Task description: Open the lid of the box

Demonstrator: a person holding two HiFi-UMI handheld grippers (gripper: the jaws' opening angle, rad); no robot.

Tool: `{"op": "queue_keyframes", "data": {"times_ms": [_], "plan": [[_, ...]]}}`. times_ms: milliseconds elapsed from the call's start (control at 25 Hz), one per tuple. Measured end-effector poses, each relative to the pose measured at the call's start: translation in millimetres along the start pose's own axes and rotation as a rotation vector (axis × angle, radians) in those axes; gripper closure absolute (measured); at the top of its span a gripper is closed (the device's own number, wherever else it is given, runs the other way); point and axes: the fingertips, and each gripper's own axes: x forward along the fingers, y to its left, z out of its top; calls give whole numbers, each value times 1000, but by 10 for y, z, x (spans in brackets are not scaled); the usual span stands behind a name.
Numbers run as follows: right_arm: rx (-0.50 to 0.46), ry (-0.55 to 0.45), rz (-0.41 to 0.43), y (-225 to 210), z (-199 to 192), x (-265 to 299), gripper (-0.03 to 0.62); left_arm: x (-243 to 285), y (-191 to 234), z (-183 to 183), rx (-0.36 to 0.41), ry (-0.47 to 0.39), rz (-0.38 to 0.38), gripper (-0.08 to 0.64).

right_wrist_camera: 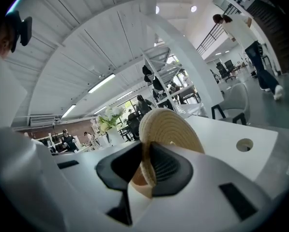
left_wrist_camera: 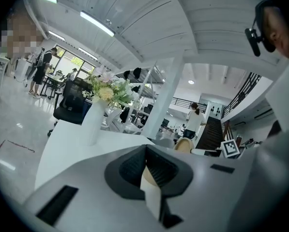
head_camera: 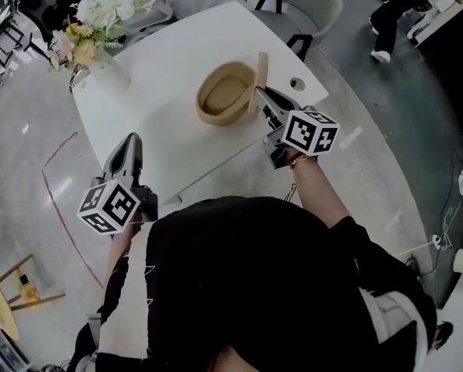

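Observation:
A round woven box (head_camera: 223, 95) stands open on the white table (head_camera: 161, 122). Its woven lid (head_camera: 260, 74) is upright on edge beside the box's right rim, and my right gripper (head_camera: 262, 98) is shut on it. In the right gripper view the lid (right_wrist_camera: 169, 129) rises between the jaws of the right gripper (right_wrist_camera: 146, 170), gripped at its rim. My left gripper (head_camera: 129, 147) hovers over the table's near left edge, well away from the box, shut with nothing in it. In the left gripper view, beyond that gripper (left_wrist_camera: 146, 173), the tan box (left_wrist_camera: 184, 145) shows far off to the right.
A white vase of flowers (head_camera: 101, 33) stands at the table's far left corner. A round cable hole (head_camera: 296, 84) lies right of the lid. Chairs (head_camera: 316, 10) stand beyond the far edge, and a person (head_camera: 390, 22) stands at top right.

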Motion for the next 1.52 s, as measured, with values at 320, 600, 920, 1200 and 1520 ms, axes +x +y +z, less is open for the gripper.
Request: {"op": "queue_keyframes", "data": {"times_ms": [320,600,920,1200,1520], "plan": [[4,-68,-62,74,-9,-110,528,-15,83,-20,5,23,-33,549],[65,-121,-99,147,-43,-230,526,-56,148,-1,13,32,-72,549],[80,-137,-144,304,-191,-416,526,-99,165,-24,12,49,-127,549],[75,-125,-151,473,-349,-544,526,-165,139,-122,17,66,-154,549],[66,-82,-103,560,-460,-513,525,-168,17,-194,20,65,-145,549]]}}
